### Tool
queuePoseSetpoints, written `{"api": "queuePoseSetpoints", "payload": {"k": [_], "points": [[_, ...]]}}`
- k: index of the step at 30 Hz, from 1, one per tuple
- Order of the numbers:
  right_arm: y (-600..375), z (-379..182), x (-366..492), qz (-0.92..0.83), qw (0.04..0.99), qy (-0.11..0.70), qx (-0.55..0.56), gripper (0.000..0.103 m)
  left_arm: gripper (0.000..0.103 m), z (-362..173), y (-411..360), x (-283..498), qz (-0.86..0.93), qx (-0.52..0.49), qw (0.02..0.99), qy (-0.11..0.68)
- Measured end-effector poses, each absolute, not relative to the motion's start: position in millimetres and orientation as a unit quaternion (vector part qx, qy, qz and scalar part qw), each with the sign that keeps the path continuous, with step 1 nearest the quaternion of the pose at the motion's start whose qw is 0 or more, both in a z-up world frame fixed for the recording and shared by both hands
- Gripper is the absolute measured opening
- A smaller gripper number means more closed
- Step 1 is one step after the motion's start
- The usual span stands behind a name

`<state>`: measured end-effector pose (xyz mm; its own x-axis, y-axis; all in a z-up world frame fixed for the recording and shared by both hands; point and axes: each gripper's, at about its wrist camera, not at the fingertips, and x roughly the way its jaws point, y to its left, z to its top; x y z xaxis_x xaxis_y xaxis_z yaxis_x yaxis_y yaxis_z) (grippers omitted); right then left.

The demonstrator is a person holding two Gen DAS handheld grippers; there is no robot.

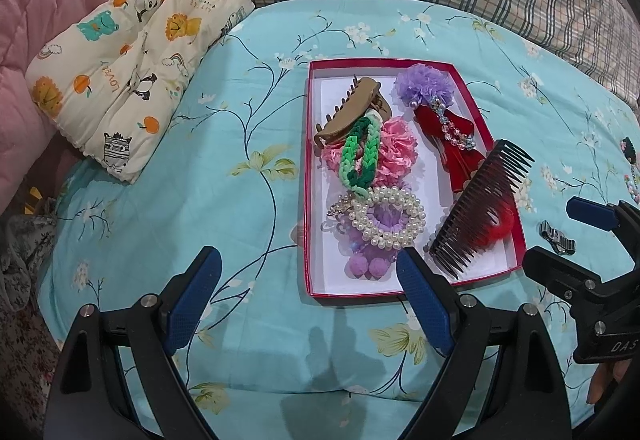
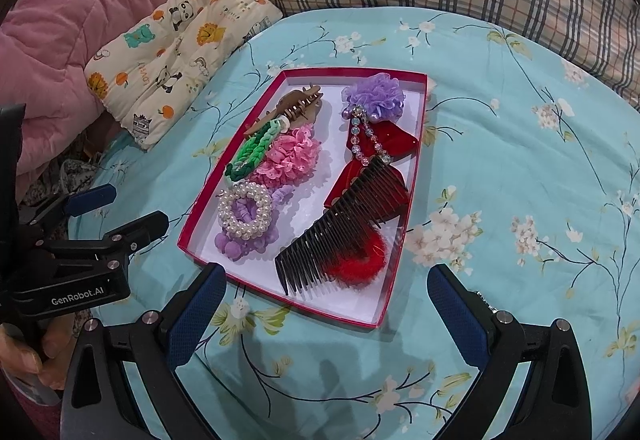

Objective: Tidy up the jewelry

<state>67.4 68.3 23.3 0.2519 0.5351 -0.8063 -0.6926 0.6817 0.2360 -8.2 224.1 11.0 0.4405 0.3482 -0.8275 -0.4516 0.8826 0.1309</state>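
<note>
From the left wrist, the left gripper hovers with its jaws spread wide and nothing between them, above bare turquoise floral bedspread just off the near left corner of the red-rimmed tray; its right fingertip overlaps the tray's near rim. The tray holds a tan claw clip at the far left, a green braided band over a pink scrunchie, a pearl bracelet near the front, a purple flower clip and red bow at the far right, and a dark comb leaning over the right rim. To the right of the tray the right gripper reaches in, a small metal clip lying on the bedspread near its tips; whether it touches cannot be told. A printed cushion lies well apart at the far left. From the right wrist, the right gripper is also spread wide and empty, straddling the tray's near right corner, with wide open bedspread to the right and the comb just ahead. The left gripper stands left of the tray, open, held by a hand.
</note>
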Motion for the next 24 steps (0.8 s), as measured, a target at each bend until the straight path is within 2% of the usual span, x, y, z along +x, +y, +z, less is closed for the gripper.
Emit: {"api": "queuePoseSetpoints", "payload": {"k": [24], "points": [[51.8, 15.4, 74.1, 0.378, 0.789, 0.481, -0.063, 0.102, 0.09, 1.8, 224.2, -1.6, 0.239, -0.058, 0.837, 0.489]]}}
